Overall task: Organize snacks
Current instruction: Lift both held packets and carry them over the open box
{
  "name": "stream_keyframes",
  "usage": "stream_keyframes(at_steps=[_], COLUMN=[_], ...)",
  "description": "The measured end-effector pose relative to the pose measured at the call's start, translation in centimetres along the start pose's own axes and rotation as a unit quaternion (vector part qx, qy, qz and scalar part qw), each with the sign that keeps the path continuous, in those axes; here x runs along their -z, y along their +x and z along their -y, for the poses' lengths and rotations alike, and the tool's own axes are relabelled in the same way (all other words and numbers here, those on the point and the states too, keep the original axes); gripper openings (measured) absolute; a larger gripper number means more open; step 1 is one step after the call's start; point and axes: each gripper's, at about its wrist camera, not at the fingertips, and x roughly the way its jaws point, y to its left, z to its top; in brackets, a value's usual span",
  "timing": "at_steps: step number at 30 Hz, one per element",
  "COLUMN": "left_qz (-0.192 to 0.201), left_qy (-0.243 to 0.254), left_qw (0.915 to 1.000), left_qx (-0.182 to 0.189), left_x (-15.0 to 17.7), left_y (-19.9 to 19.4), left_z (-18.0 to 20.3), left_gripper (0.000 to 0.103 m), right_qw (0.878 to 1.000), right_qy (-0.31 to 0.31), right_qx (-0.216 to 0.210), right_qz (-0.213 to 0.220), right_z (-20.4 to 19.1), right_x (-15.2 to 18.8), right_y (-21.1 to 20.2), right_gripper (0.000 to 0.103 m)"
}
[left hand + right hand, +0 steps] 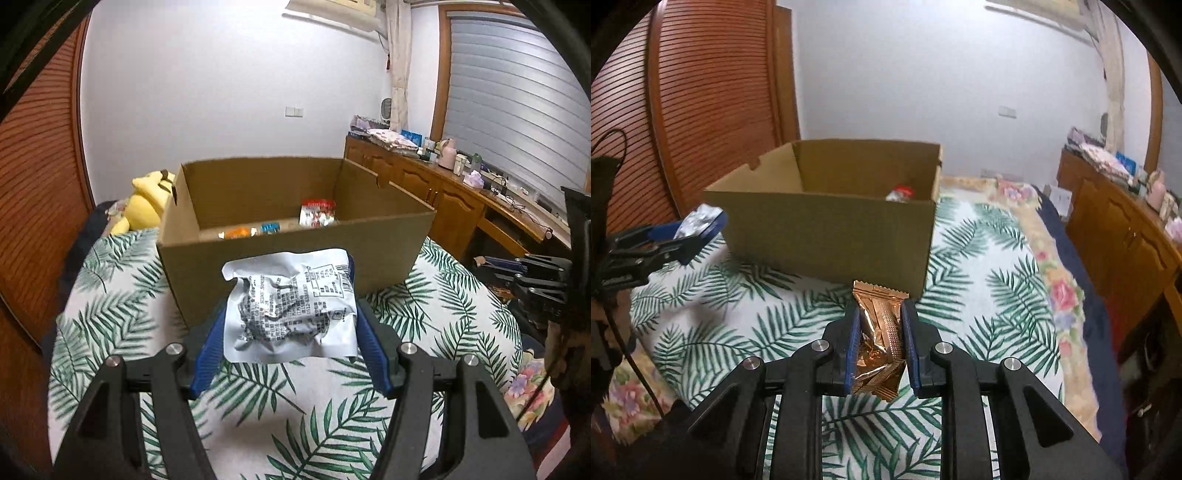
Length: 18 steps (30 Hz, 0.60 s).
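An open cardboard box (280,266) stands on the leaf-print bedspread (288,413); it also shows in the right wrist view (831,229). Inside it lie a red-and-white snack pack (317,212), an orange pack (238,232) and a blue one (269,227). My left gripper (290,295) is shut on a white crumpled snack packet (291,310), held just in front of the box's near wall; it also shows in the right wrist view (701,225). My right gripper (881,314) is shut on a copper foil snack packet (877,339), held above the bedspread near the box's right corner.
A yellow plush toy (147,199) lies behind the box on the left. A wooden dresser (443,188) with clutter runs along the right wall. A wooden slatted door (713,96) stands at the left. The right gripper shows at the left view's right edge (532,277).
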Motion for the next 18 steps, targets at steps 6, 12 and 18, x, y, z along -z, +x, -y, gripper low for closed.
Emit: stream_keyframes(at_steps=[6, 12, 18], left_qz=[0.015, 0.029, 0.029], left_qy=[0.006, 0.011, 0.013], left_qw=[0.9999, 0.9995, 0.9994], left_qx=[-0.004, -0.010, -0.013], left_x=[-2.0, -4.4, -6.2], left_y=[-0.5, 0.2, 2.0], left_z=[-0.1, -0.5, -0.8], left_gripper=[0.065, 0.065, 0.065], right_qw=[0.999, 0.998, 0.997], right_qy=[-0.026, -0.046, -0.061], right_qx=[0.000, -0.003, -0.008], right_qz=[0.019, 0.035, 0.042], right_z=[-1.2, -1.9, -2.5], right_x=[-2.2, -5.1, -6.9], right_y=[-1.4, -1.6, -0.5], right_gripper=[0.020, 0.020, 0.020])
